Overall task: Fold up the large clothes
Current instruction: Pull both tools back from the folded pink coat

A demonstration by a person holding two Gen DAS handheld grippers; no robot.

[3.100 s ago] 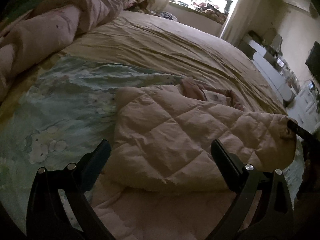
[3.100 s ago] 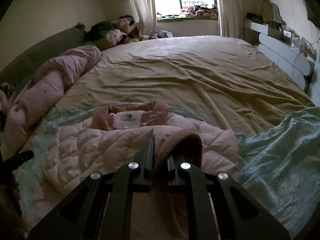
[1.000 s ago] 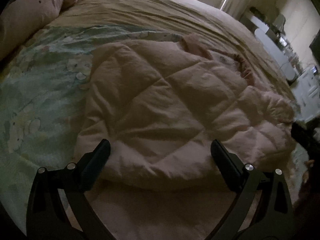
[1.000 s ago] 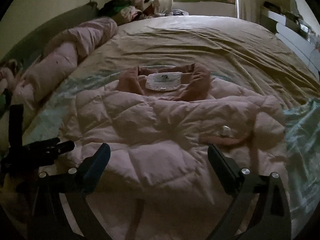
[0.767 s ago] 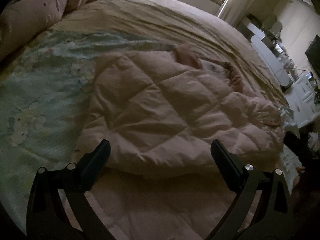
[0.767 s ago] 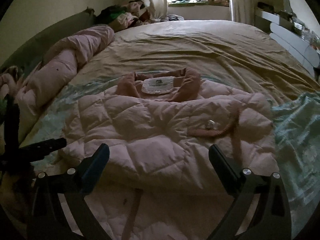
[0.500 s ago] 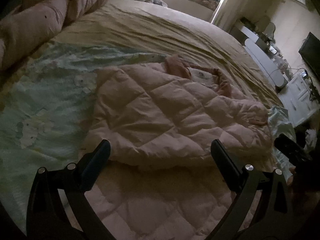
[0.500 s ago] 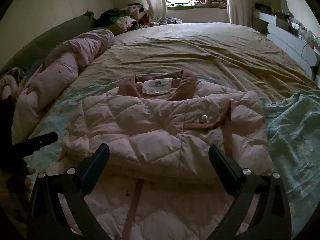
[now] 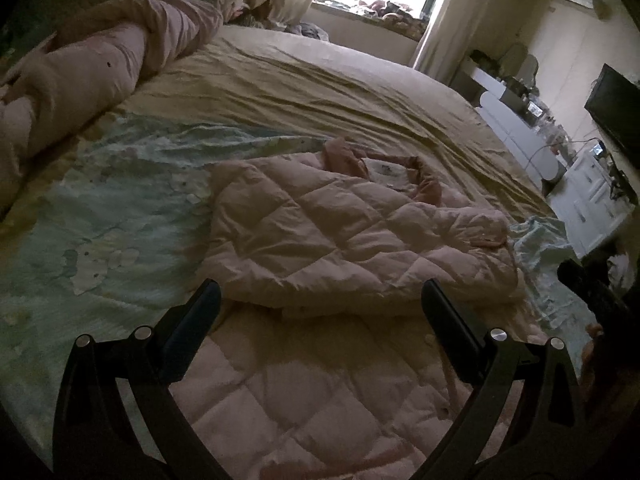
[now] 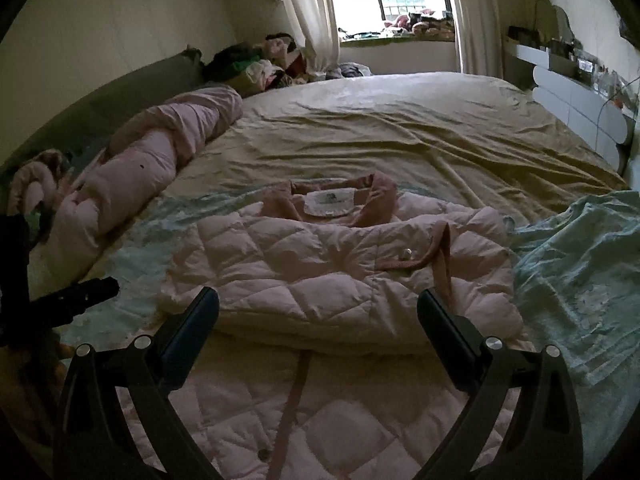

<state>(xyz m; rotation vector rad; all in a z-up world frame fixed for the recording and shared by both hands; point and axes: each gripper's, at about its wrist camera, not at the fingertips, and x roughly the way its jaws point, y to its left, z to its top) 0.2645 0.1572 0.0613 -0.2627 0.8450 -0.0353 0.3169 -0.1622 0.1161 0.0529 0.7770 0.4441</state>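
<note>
A pink quilted coat lies on the bed, its sleeves folded across the chest and its brown collar at the far end; it also shows in the right wrist view. A brown cuff with a snap lies on top at the right. My left gripper is open and empty above the coat's lower part. My right gripper is open and empty, also above the lower part. Each gripper shows at the edge of the other's view.
The coat rests on a pale green printed blanket over a tan bedsheet. A rolled pink duvet lies along the left. A clothes pile sits by the window. White drawers stand at the right.
My right gripper let go of the brown cuff and opened; the sleeve now lies across the coat. Both grippers have drawn back and up from the coat.
</note>
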